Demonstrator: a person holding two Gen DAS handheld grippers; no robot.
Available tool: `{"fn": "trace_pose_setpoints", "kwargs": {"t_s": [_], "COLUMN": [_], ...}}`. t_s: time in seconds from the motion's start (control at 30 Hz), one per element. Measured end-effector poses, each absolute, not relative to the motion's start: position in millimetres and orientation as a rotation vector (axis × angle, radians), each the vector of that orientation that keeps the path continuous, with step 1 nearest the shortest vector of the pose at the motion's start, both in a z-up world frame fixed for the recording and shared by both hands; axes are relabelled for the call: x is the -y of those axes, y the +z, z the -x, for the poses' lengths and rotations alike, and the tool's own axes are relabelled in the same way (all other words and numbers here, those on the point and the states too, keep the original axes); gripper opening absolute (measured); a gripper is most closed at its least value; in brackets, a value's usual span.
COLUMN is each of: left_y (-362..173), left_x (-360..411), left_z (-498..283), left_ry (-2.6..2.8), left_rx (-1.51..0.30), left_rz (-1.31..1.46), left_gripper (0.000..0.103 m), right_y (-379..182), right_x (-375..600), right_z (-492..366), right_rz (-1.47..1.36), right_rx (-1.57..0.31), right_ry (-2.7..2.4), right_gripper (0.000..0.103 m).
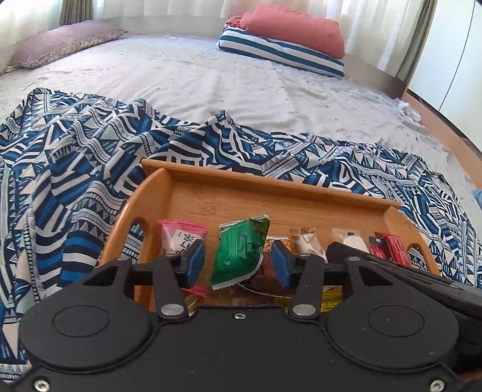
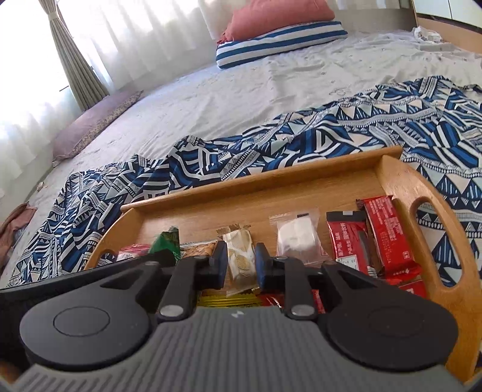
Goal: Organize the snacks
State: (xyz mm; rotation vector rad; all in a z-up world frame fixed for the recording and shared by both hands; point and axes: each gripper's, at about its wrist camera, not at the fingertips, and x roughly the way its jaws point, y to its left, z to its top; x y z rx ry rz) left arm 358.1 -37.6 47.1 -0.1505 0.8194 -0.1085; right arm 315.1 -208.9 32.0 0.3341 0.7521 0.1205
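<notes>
Two hand-held grippers: left loose around one green packet; right, one cream packet, grip unclear.

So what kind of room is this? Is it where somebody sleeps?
Most likely a bedroom. A big bed with a pale sheet fills the view, pillows are stacked at its far end, and curtains hang by a bright window. The snacks sit in a wooden tray on the bed.

patterned blue cloth, striped pillow, pink cushion, curtain
</notes>
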Motion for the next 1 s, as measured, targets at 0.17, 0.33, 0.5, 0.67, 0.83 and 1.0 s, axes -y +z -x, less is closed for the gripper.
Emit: {"fn": "trace_pose_setpoints", "kwargs": {"t_s": [0.17,0.33,0.5,0.67,0.83,1.0], "left_y": [66,86,107,124,140,155], "left_x": [33,28,28,26,20,17], "left_z": [-345,-325,-300,-271,-243,-209], "left_ry": [-0.095,-0.111,-0.087,-0.101,-0.107,-0.116], "left_rx": [-0.784,-0.752,-0.71,-0.684,-0.667,-0.663], "left_rz": [0.141,0.141,0.061,0.015,0.01,-0.023], "left_gripper": [0.071,0.083,0.092,0.097,0.101,0.102], "right_y": [51,70,89,106,123,142], "right_x": [212,215,216,213,209,200], "right_z": [-302,-285,-264,-240,-214,-182], "right_rz": [-0.316,-0.294,-0.253,-0.193,-0.126,-0.061], "right_rx": [-0.717,-0.682,-0.646,-0.624,-0.595,-0.563], "right_ry": [0.118,0.11,0.104,0.097,0.102,0.113], "right_gripper": [0.043,0.053,0.066,0.076,0.084,0.085]}}
